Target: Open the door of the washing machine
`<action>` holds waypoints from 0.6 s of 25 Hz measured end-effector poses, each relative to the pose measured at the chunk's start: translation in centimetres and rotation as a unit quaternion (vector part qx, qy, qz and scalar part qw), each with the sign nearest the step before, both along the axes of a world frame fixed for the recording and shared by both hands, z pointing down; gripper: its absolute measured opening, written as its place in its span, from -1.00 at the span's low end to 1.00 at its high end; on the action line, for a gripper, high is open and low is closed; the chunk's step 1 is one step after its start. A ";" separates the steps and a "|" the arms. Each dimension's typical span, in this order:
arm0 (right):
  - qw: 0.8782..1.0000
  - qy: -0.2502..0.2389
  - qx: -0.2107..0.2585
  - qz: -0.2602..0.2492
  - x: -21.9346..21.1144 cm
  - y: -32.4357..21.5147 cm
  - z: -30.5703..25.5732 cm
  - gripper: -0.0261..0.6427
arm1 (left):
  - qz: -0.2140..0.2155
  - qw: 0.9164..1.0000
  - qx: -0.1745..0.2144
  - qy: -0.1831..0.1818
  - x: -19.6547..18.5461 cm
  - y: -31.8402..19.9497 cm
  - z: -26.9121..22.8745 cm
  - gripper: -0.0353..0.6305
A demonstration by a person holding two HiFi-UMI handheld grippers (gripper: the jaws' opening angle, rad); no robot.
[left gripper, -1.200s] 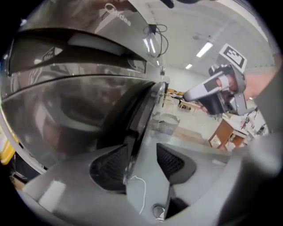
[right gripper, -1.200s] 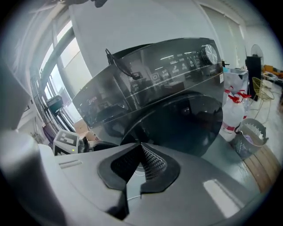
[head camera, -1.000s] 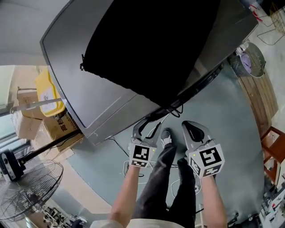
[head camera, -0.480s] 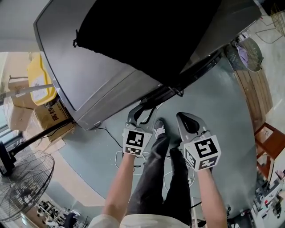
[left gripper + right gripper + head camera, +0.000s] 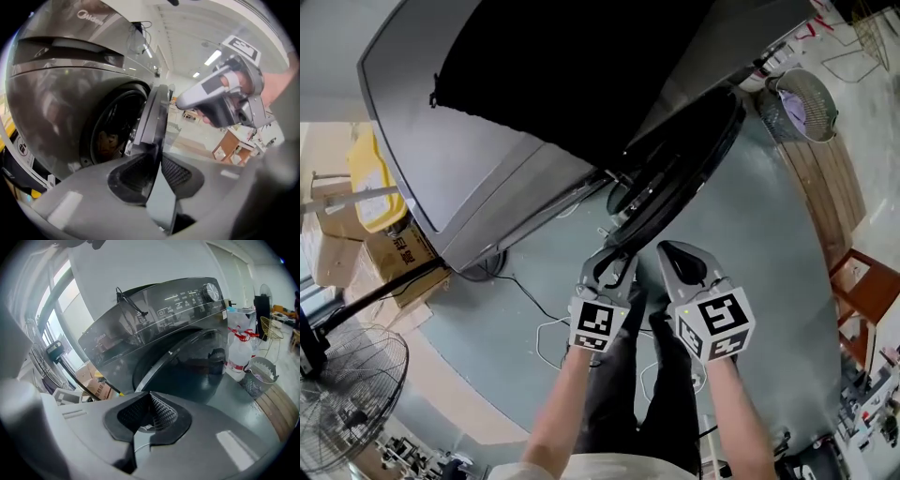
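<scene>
A dark grey front-loading washing machine (image 5: 487,159) fills the upper head view. Its round door (image 5: 684,169) stands partly swung out from the drum opening (image 5: 110,131). In the left gripper view the door's edge (image 5: 152,117) runs down between the pads of my left gripper (image 5: 157,161), whose jaws are closing on it. From above, the left gripper (image 5: 614,258) sits at the door's lower rim. Beside it to the right, my right gripper (image 5: 675,253) is shut and holds nothing. The right gripper view shows its pads (image 5: 151,401) together, pointing at the door's glass (image 5: 187,366).
A wire basket (image 5: 802,103) and white bottles (image 5: 239,352) stand right of the machine. Cardboard boxes (image 5: 394,253) and a yellow container (image 5: 370,173) sit at its left, a floor fan (image 5: 337,394) lower left. A wooden stool (image 5: 867,291) is at right. Cables (image 5: 548,328) lie by my feet.
The door has swung out from the machine's front, following my left gripper as it drew back. The left jaws have narrowed. The right gripper has shifted slightly alongside.
</scene>
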State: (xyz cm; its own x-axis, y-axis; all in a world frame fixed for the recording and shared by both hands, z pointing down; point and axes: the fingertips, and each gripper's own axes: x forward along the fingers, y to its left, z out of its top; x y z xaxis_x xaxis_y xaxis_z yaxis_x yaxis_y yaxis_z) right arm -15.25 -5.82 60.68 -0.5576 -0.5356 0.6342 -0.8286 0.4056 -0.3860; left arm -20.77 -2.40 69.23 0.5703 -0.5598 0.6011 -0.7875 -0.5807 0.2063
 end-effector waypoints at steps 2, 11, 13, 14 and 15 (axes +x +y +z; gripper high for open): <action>1.000 0.001 0.004 0.005 0.2 0.2 -0.4 -0.92 | 0.012 1.000 -0.003 -0.002 0.9 0.9 0.0 -0.44; 0.999 0.002 -0.019 0.047 3.1 2.3 0.5 -0.71 | 0.069 0.997 -0.022 -0.007 4.2 3.6 0.0 -0.42; 0.998 -0.008 -0.025 0.056 3.5 2.6 0.5 -0.71 | 0.079 0.997 -0.022 -0.009 4.7 4.0 0.0 -0.42; 0.998 -0.013 -0.027 0.057 3.6 2.7 0.5 -0.71 | 0.082 0.996 -0.020 -0.012 4.9 4.1 0.0 -0.41; 0.998 -0.017 -0.028 0.056 3.8 2.8 0.4 -0.70 | 0.083 0.996 -0.019 -0.013 5.0 4.2 -0.1 -0.41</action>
